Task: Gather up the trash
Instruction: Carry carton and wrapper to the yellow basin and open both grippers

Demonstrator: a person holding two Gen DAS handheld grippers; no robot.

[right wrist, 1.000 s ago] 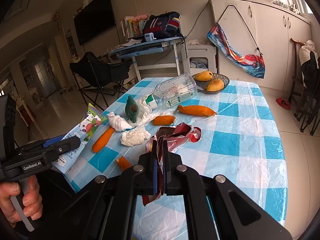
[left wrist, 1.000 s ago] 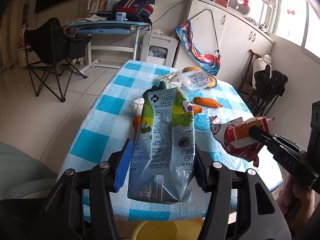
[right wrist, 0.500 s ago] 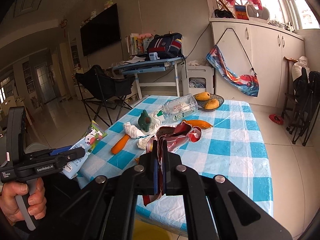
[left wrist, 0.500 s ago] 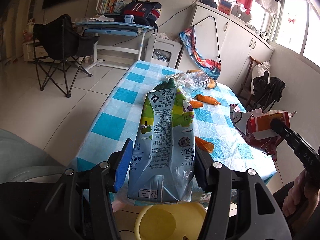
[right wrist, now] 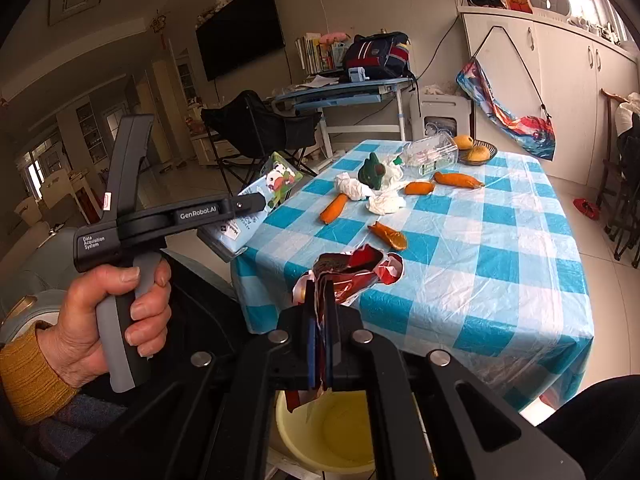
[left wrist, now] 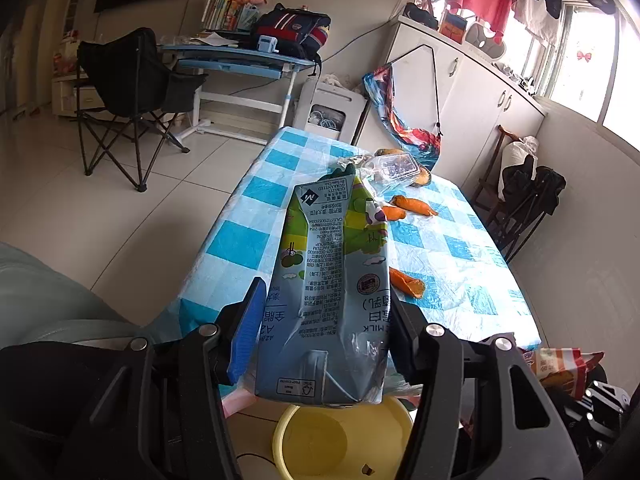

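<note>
A crumpled blue-and-green milk carton [left wrist: 328,276] stands between the fingers of my left gripper [left wrist: 324,294], which is shut on its sides. In the right wrist view the same carton [right wrist: 276,182] juts from the left gripper [right wrist: 250,204], held by a person's hand [right wrist: 108,312]. My right gripper [right wrist: 323,288] is shut flat on a torn red snack wrapper [right wrist: 352,270], whose tail hangs down below the jaws. The wrapper [left wrist: 560,362] also shows at the lower right of the left wrist view. A yellow basin [right wrist: 340,432] sits on the floor under both grippers, just off the table's near edge.
The blue-checked table [right wrist: 500,240] carries several carrots [right wrist: 334,208], crumpled tissues [right wrist: 386,204], a green toy [right wrist: 372,170], a clear plastic bottle [right wrist: 430,154] and a bowl of fruit [right wrist: 478,154]. A black folding chair [left wrist: 132,80] and a desk [left wrist: 240,60] stand beyond it.
Both grippers have drawn back from over the table to beyond its near edge, each still holding its item. The yellow basin has come into view beneath them.
</note>
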